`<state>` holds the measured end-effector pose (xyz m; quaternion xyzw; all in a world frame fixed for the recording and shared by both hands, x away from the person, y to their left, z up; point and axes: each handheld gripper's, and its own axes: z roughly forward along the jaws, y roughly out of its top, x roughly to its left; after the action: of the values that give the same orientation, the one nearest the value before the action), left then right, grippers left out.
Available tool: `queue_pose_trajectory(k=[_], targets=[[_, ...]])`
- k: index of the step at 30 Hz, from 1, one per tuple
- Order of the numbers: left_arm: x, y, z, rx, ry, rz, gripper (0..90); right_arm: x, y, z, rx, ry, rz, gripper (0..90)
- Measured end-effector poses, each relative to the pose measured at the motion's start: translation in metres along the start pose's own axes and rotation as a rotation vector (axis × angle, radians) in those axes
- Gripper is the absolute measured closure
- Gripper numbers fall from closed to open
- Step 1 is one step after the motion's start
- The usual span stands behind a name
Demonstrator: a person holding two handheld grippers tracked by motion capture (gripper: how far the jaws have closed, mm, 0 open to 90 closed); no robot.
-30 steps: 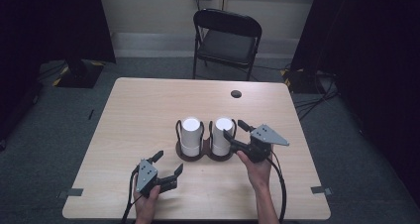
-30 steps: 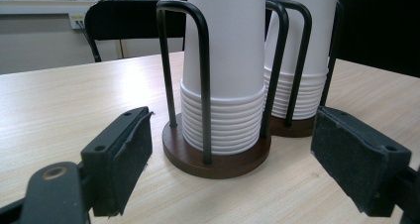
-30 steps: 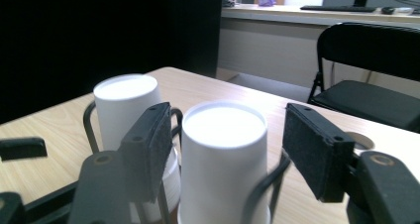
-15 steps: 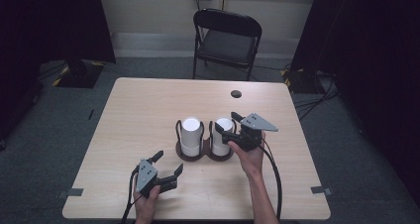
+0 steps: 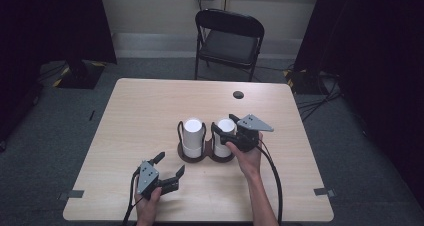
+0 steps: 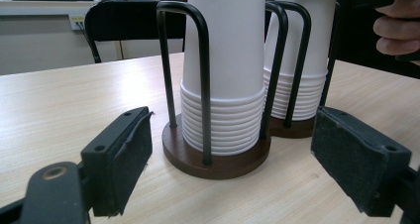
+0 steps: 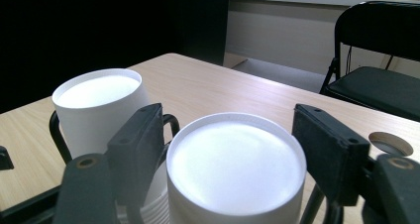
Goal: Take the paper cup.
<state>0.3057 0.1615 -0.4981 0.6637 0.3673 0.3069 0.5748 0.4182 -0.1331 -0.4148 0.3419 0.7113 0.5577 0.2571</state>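
Now, from the high view, your right gripper (image 5: 223, 134) is at the right cup stack (image 5: 224, 136) in its holder (image 5: 206, 153) mid-table; no cup is lifted yet. In the left gripper view, your left gripper (image 6: 247, 167) rests open before the left cup stack (image 6: 225, 65). In the right gripper view, the jaws have just been closing and flank the top cup, though not clearly pressing it.

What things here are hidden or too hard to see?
- Whether the right gripper squeezes the right cup stack: right gripper view, pad faces hidden.
- Cup tops: left gripper view, cut off by the upper edge.
- Dark round spot on the table: high view, too small.
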Motion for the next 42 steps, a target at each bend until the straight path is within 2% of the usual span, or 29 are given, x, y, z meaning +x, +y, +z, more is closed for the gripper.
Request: queue_pose_trajectory(k=[8,13,22,23,26,33,36,39,42], targets=[[0.000,0.000,0.000,0.001,0.000,-0.001,16.0,0.001,-0.002,0.003,0.019,-0.002,-0.006,29.4],[0.000,0.000,0.000,0.004,0.000,0.002,16.0,0.000,-0.002,0.004,0.033,-0.008,-0.018,32.9],[0.001,0.000,0.000,0.006,-0.007,0.000,16.1,0.002,-0.001,0.003,0.031,-0.009,-0.025,34.8],[0.001,0.000,0.001,0.008,-0.017,-0.003,16.1,0.002,-0.001,0.002,0.016,-0.015,-0.024,34.9],[0.001,0.000,0.001,0.013,-0.014,0.002,16.0,0.001,0.001,0.002,0.005,-0.009,-0.005,35.0],[0.001,0.001,0.002,0.024,-0.026,0.011,16.0,0.001,0.004,0.001,0.005,-0.012,-0.011,35.0],[0.000,0.001,0.001,0.016,0.000,0.005,15.6,0.000,0.008,0.000,0.001,-0.008,0.001,35.2],[0.000,0.000,0.001,0.009,0.005,0.004,18.6,-0.001,0.010,-0.001,0.003,-0.008,0.004,35.2],[0.000,0.000,0.000,0.003,0.011,-0.001,17.7,-0.002,0.012,-0.002,-0.003,-0.011,0.006,35.2]])
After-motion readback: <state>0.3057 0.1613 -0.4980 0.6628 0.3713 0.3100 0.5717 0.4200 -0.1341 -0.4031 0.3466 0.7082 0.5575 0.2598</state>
